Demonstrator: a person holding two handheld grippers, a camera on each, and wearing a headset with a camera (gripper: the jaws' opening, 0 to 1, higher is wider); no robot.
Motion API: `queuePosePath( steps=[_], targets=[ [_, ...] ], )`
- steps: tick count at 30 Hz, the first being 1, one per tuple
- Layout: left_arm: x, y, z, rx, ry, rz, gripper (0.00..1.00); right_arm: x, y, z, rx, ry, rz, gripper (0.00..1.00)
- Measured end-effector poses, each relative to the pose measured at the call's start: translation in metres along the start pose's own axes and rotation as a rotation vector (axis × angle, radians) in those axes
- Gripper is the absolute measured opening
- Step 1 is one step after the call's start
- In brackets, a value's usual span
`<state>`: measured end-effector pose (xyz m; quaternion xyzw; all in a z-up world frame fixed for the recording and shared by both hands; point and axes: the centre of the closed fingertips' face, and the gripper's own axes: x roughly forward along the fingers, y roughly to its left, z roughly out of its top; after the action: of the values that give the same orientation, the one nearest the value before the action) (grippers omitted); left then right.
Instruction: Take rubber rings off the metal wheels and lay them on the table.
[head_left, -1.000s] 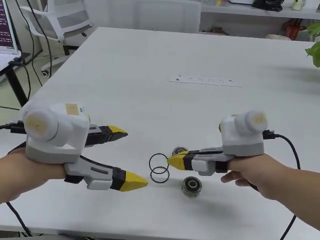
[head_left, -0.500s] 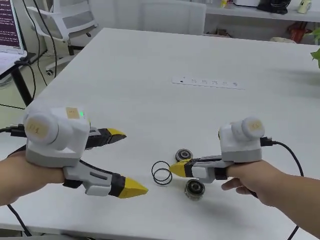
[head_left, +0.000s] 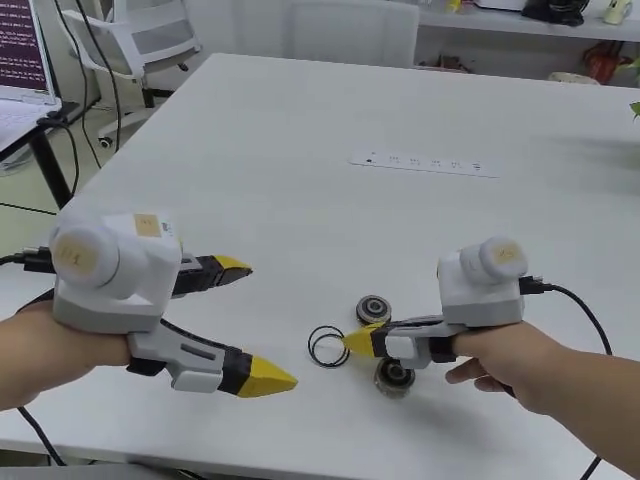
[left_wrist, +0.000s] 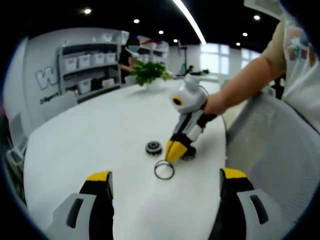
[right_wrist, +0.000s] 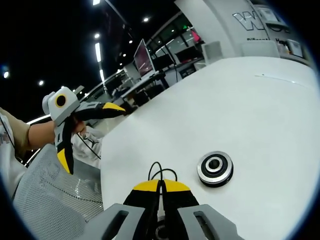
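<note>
- Relative to the wheels, the right gripper (head_left: 352, 343) has drawn back toward the person since a second ago: it then lay across the far metal wheel (head_left: 373, 308), which now stands clear of it, and its body now covers part of the near metal wheel (head_left: 396, 377).
- Its jaws are pressed together, the yellow tips meeting at the 3 o'clock edge of the rubber rings (head_left: 328, 347). Whether any rubber is caught between them cannot be told.
- Two thin black rubber rings lie overlapped and flat on the white table (head_left: 300, 150), off both wheels.
- From the rings in the head view, the far wheel sits near at 1 o'clock and the near wheel at 4 o'clock.
- In the right gripper view the rings (right_wrist: 161, 172) show just past the closed tips (right_wrist: 160, 186), with the far wheel (right_wrist: 215, 168) lying flat at 3 o'clock of them.
- The left gripper (head_left: 260, 322) has kept its place at 9 o'clock of the rings, jaws spread wide with nothing between them.
- In the left gripper view the rings (left_wrist: 164, 170) lie ahead between those jaws (left_wrist: 165, 175), with the right gripper (left_wrist: 169, 152) at their 12 o'clock edge.
</note>
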<state>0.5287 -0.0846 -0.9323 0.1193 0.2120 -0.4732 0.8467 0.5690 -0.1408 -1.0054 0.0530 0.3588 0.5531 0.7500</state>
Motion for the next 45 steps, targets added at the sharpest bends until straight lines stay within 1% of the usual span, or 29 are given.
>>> queuePosePath(
  steps=[9,14,23,27,33,35,37,41,45],
  targets=[
    [0.000,-0.001,-0.003,-0.005,0.010,-0.002,0.89,0.001,-0.004,-0.003,-0.005,0.013,-0.026,0.00],
    [0.000,-0.001,-0.004,-0.009,0.011,-0.001,0.89,0.001,-0.006,-0.007,-0.017,0.030,-0.041,0.02],
    [0.002,-0.001,-0.007,-0.014,0.022,-0.004,0.88,-0.003,-0.010,-0.006,-0.026,0.026,-0.058,0.09],
    [0.003,0.000,-0.006,-0.015,0.022,-0.006,0.88,-0.007,-0.010,0.000,-0.020,0.007,-0.056,0.12],
    [0.005,0.004,0.001,-0.007,0.019,-0.006,0.87,-0.015,-0.005,0.018,-0.029,-0.042,-0.045,0.14],
    [0.006,0.006,0.003,-0.007,0.017,-0.007,0.87,-0.019,-0.005,0.025,-0.030,-0.066,-0.046,0.15],
    [0.008,0.008,0.005,-0.004,0.017,-0.008,0.87,-0.022,-0.006,0.031,-0.032,-0.080,-0.045,0.16],
    [0.010,0.011,0.008,0.000,0.018,-0.010,0.86,-0.027,-0.006,0.038,-0.041,-0.096,-0.049,0.19],
    [0.014,0.014,0.013,0.002,0.017,-0.011,0.85,-0.033,-0.010,0.043,-0.062,-0.103,-0.059,0.21]
  ],
)
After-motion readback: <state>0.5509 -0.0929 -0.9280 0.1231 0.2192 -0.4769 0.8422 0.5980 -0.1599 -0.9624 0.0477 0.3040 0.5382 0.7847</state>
